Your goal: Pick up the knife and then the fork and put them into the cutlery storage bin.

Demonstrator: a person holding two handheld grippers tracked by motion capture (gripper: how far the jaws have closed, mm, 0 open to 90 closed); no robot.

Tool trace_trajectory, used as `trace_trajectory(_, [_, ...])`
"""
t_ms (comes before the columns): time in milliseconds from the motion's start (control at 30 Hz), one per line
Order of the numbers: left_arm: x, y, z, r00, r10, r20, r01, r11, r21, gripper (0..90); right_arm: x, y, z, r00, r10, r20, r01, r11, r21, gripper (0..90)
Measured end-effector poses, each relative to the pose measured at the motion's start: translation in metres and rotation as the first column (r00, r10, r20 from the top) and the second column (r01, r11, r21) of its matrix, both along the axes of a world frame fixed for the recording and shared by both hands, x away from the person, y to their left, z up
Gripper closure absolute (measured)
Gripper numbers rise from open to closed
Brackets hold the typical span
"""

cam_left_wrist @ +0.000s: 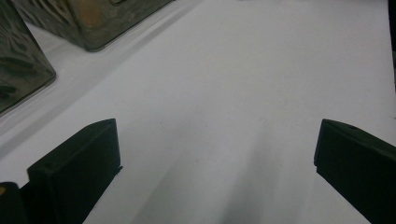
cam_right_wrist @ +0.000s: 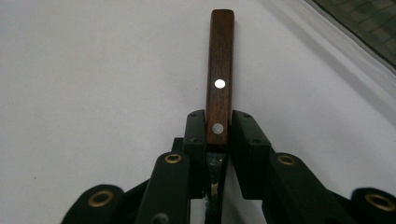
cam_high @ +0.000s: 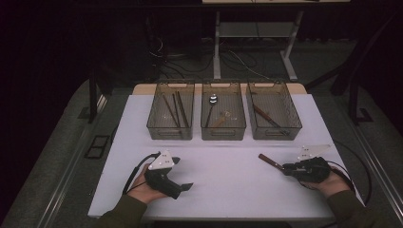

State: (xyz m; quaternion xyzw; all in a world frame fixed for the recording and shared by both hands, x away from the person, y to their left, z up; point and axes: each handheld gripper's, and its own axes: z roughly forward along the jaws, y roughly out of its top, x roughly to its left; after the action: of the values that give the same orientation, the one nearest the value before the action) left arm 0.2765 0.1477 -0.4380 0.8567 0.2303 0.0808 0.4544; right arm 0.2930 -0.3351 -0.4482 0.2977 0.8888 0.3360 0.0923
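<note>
Wooden-handled utensil [cam_right_wrist: 219, 79] sits pinched between the right gripper's [cam_right_wrist: 218, 122] jaws, handle jutting forward over the white table [cam_high: 228, 180]; left gripper [cam_left_wrist: 215, 154] rests apart, jaws spread wide, holding nothing.

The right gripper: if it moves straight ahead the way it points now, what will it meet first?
Probably nothing on the table. The right gripper, shut on the knife, points across bare table, roughly toward the left gripper, which seems slightly nearer the person; depth is unclear.
</note>
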Motion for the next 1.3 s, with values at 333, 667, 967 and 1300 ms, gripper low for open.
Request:
trace_trajectory(333, [-0.0003,0.0001,0.0002,1.0000,0.001,-0.001,-0.001,1.0000,-0.006,0.0,0.0022,-0.0007,0.0015,0.9999,-0.002,-0.016,0.002,1.000,0.005,76.9])
trace_trajectory(667, [-0.0001,0.0001,0.0002,1.0000,-0.003,-0.001,0.003,1.0000,-0.003,0.0,0.0034,-0.0047,0.0064,0.9995,-0.027,-0.015,0.027,0.999,0.046,77.0])
trace_trajectory(967, [-0.0001,0.0001,0.0002,1.0000,-0.004,-0.001,0.004,1.0000,0.000,0.0,0.0044,-0.0053,0.0085,0.9995,-0.019,-0.023,0.021,0.998,0.065,77.0])
trace_trajectory(1300, [-0.0002,0.0001,0.0002,1.0000,-0.005,0.000,0.005,1.0000,0.000,0.0,0.0038,-0.0003,0.0056,0.9998,-0.002,-0.017,0.003,1.000,0.018,76.8])
